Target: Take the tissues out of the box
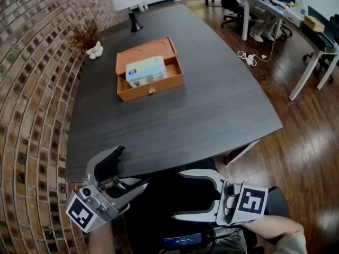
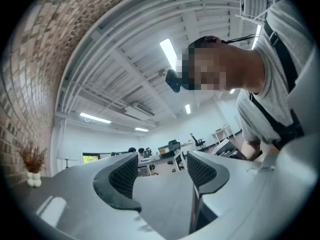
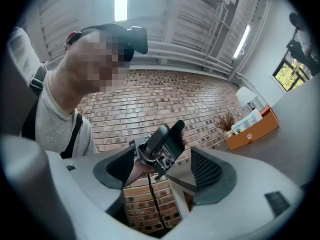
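An orange box (image 1: 159, 88) sits on the far half of the dark table (image 1: 212, 105), its drawer pulled toward me. A light-blue tissue pack (image 1: 145, 71) lies on top of it. Both grippers hang below the table's near edge, far from the box. My left gripper (image 1: 130, 168) is at the lower left, jaws apart and empty; its own view (image 2: 162, 171) looks up at the ceiling. My right gripper (image 1: 177, 194) stands open and empty at the lower right. Its view (image 3: 162, 169) faces the left gripper, with the box (image 3: 255, 129) and pack (image 3: 246, 121) off to the right.
A brick wall (image 1: 32, 89) runs along the table's left side. A white lamp (image 1: 128, 4) and a small vase of dried twigs (image 1: 90, 41) stand at the far left of the table. Desks, chairs and a floor cable (image 1: 254, 60) fill the right.
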{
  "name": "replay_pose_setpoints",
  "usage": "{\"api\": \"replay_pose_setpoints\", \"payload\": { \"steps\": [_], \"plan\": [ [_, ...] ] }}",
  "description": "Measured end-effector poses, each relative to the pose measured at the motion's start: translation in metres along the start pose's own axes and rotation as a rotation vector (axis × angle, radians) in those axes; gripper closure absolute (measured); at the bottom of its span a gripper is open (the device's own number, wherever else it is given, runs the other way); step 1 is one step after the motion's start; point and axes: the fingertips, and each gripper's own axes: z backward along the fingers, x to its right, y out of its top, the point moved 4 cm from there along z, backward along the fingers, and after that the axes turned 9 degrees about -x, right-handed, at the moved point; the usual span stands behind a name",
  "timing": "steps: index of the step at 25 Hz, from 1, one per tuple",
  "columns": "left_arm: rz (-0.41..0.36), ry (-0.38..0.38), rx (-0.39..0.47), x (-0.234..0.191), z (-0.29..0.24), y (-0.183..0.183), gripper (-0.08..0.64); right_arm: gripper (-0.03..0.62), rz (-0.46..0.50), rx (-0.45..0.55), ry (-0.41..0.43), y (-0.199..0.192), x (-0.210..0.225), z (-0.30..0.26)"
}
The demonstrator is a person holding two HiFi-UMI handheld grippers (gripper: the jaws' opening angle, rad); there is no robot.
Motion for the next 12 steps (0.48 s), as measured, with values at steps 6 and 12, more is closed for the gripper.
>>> {"api": "replay_pose_setpoints", "payload": {
  "steps": [6, 12],
  "plan": [
    [-0.137, -0.057, -0.157, -0.059, -0.052, 0.003, 0.239, 0.244, -0.022, -0.014, -0.007, 0.002, 0.002, 0.008],
    [-0.158, -0.114, -0.38, -0.146, -0.111, -0.032, 0.112, 0.245, -0.036, 0.001, -0.014, 0.004, 0.007, 0.011]
  ]
}}
